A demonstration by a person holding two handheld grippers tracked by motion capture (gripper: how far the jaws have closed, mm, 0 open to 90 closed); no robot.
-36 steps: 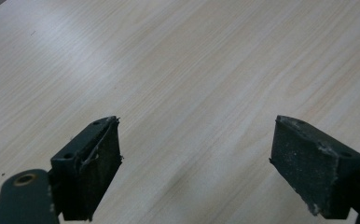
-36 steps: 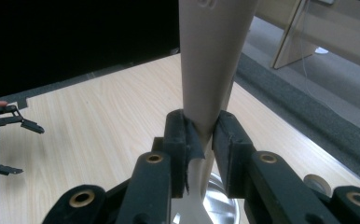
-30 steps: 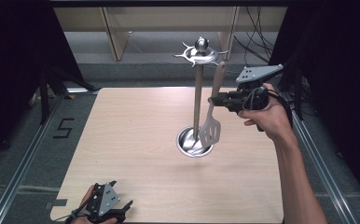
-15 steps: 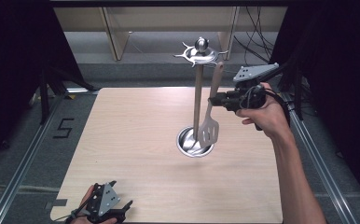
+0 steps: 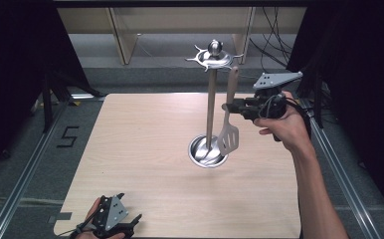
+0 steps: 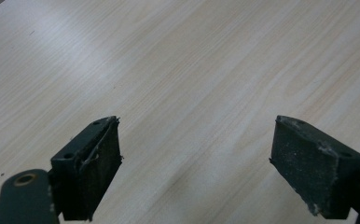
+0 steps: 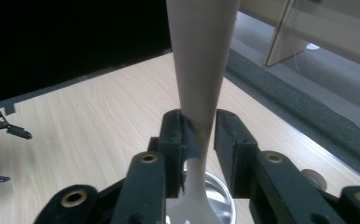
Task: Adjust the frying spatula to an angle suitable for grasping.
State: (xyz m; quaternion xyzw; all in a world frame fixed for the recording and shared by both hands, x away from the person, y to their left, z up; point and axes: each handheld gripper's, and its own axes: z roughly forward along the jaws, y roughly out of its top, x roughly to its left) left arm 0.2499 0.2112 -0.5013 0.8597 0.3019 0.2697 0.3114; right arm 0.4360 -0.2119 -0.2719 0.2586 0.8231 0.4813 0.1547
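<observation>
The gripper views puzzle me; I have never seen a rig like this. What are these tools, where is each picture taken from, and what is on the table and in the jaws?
A person works at a wooden table with a hand-held two-jaw gripper in each hand.

The high view looks down from above the person's side. The other two pictures come from cameras riding on the grippers, looking along their black jaws.

On the table stands a metal utensil stand: a round base, an upright pole and hooks on top.

The right gripper has a grey slotted spatula by its handle, beside the pole. Its jaws have just been opening slightly; in the right gripper view one pad touches the handle and a slim gap shows at the other.

The left gripper rests low at the near edge, jaws wide open over bare wood.
</observation>
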